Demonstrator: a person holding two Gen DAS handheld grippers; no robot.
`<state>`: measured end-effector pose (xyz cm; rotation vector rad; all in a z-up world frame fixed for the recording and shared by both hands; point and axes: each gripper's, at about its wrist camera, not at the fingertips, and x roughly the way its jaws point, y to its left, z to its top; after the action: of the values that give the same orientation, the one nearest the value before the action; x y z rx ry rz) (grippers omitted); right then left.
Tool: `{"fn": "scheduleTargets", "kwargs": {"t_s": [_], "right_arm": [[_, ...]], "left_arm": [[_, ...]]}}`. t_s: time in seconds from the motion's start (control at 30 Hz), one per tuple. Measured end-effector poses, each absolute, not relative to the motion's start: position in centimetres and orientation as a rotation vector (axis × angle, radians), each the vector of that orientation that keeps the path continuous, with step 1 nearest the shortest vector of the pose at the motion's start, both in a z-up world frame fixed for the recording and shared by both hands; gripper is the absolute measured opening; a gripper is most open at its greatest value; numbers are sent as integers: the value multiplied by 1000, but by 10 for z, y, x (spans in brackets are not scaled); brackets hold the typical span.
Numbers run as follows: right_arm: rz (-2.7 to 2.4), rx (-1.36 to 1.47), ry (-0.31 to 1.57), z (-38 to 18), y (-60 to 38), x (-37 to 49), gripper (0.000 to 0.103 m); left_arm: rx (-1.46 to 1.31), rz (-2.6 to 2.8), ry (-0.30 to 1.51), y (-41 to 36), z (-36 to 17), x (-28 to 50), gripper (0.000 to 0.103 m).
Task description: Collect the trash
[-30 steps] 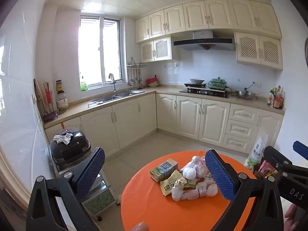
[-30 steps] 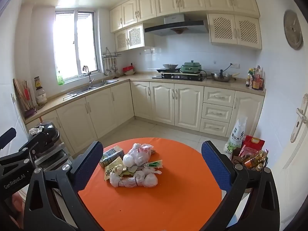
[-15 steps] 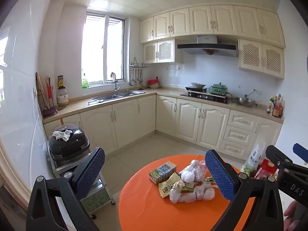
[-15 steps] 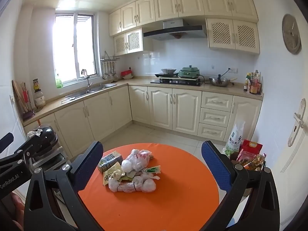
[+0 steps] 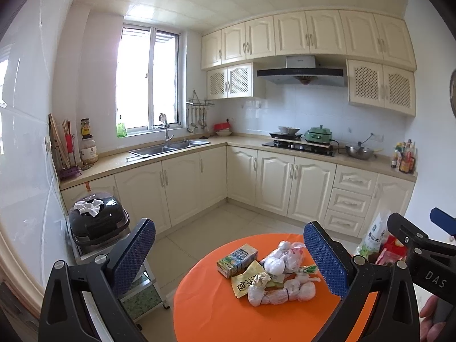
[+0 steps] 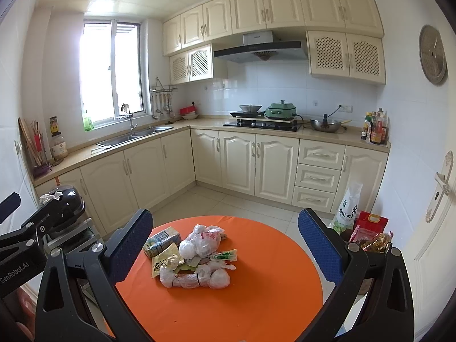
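Observation:
A pile of trash lies on a round orange table. It holds a green drink carton, a yellow wrapper, a white ball of paper and crumpled clear plastic bags. My left gripper is open, held above and short of the pile. My right gripper is open too, with the pile seen between its blue fingers. Neither holds anything.
A black lidded appliance with a white rag on it stands on a low stand left of the table. Bags of groceries sit on the floor at the right by a door. Cream cabinets ring the tiled floor.
Both cameras have tilted upward and pulled back a little, so the table and pile sit lower in view. Both grippers stay open. The trash has not moved.

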<state>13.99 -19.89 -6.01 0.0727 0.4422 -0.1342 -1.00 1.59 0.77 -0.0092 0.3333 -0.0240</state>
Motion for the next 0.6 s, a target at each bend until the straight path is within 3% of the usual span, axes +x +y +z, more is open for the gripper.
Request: {"fn": "scheduleTargets", "kwargs": {"t_s": [0.6], "right_arm": [[-124,58,453,-60,-195,152,103]], "left_arm": [[-1,-42,328,19,0,2,102]]}}
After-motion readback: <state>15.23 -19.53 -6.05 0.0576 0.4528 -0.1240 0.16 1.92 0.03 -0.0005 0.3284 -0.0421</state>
